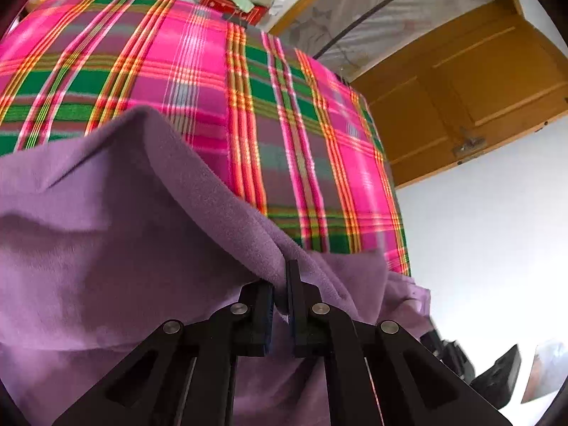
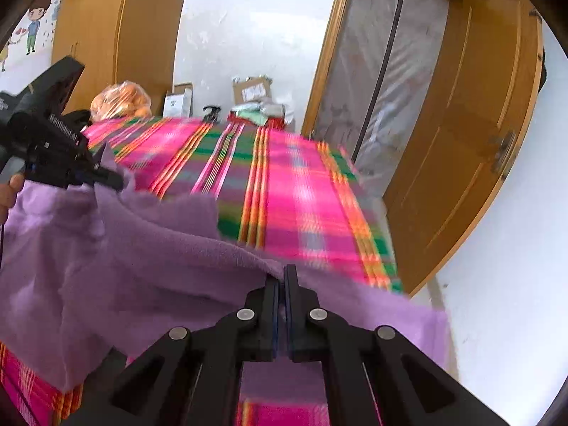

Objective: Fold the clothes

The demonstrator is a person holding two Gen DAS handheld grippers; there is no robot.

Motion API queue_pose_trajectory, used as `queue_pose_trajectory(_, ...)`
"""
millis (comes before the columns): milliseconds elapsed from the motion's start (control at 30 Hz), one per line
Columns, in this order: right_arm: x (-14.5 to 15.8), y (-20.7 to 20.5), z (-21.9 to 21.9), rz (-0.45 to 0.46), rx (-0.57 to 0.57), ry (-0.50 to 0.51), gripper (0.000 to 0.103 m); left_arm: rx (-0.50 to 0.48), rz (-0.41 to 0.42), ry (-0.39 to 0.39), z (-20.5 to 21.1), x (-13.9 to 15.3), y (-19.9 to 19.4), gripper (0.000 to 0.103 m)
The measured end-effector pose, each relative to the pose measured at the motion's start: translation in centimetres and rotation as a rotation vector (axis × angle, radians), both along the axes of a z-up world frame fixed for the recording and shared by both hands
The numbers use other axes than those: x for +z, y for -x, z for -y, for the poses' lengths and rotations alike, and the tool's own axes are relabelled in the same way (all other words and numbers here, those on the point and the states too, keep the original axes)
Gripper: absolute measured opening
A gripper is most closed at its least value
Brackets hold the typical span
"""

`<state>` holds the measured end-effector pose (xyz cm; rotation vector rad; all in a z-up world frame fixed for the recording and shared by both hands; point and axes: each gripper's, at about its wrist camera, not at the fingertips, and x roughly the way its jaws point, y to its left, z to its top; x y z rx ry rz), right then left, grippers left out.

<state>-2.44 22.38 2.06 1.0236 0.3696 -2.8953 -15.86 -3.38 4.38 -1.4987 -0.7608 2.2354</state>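
Fingers of the left gripper [image 1: 280, 284] pinch a fold in the upper edge of the soft purple fleece garment [image 1: 117, 220]; the right gripper [image 2: 283, 284] clamps the same edge, its fingers pressed nearly together on the cloth. Between them the garment hangs lifted, its long axis running left to right above the near part of the pink, green and orange plaid blanket [image 2: 284, 184]. Beyond lies open blanket; boxes [image 2: 250, 90] crowd its far edge.
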Motion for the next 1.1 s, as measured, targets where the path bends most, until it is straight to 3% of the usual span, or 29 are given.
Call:
queue_pose_trajectory(400, 1.6, 6.1, 0.4, -0.080, 0.001, -0.129, 0.003, 0.061, -0.049, -0.002, 0.0, 1.3, 3.1, 0.007)
queue_pose_trajectory(1000, -0.9, 15.0, 0.8, -0.046, -0.054, -0.220, 0.004, 0.118, -0.023, 0.016, -0.1, -1.0, 8.6, 0.007)
queue_pose_trajectory(1100, -1.2, 15.2, 0.5, -0.010, -0.066, -0.184, 0.004, 0.109, -0.009, 0.012, 0.0, -1.3, 8.8, 0.007)
